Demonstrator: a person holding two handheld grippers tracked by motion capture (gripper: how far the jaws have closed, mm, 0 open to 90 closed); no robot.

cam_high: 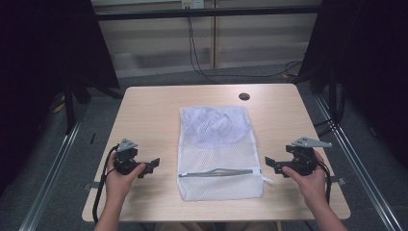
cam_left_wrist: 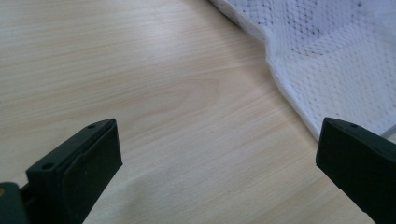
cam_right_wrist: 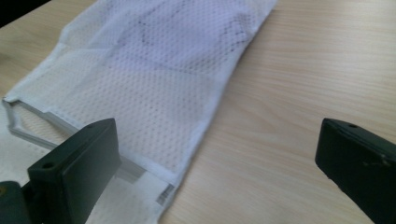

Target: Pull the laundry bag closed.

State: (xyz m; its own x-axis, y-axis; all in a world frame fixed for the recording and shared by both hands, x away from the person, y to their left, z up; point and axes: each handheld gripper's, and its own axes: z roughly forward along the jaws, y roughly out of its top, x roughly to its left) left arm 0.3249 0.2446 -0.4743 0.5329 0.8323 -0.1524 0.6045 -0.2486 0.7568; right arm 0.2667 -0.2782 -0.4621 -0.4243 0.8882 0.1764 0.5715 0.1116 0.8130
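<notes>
The white mesh bag [cam_high: 217, 151] lies flat in the middle of the table [cam_high: 144, 110], its long axis running away from the person, with the zipper [cam_high: 219, 172] crossing it near the close end. It sits between the two claws: the left claw [cam_high: 155, 163] points inward at its left edge, the right claw [cam_high: 267, 163] at its right edge, both level with the zipper and about equally near, neither touching. Both claws stand wide apart and empty. In the left claw view the bag's edge [cam_left_wrist: 299, 102] lies just ahead to the right. What is inside the bag's far half shows as bluish, too vague to name
</notes>
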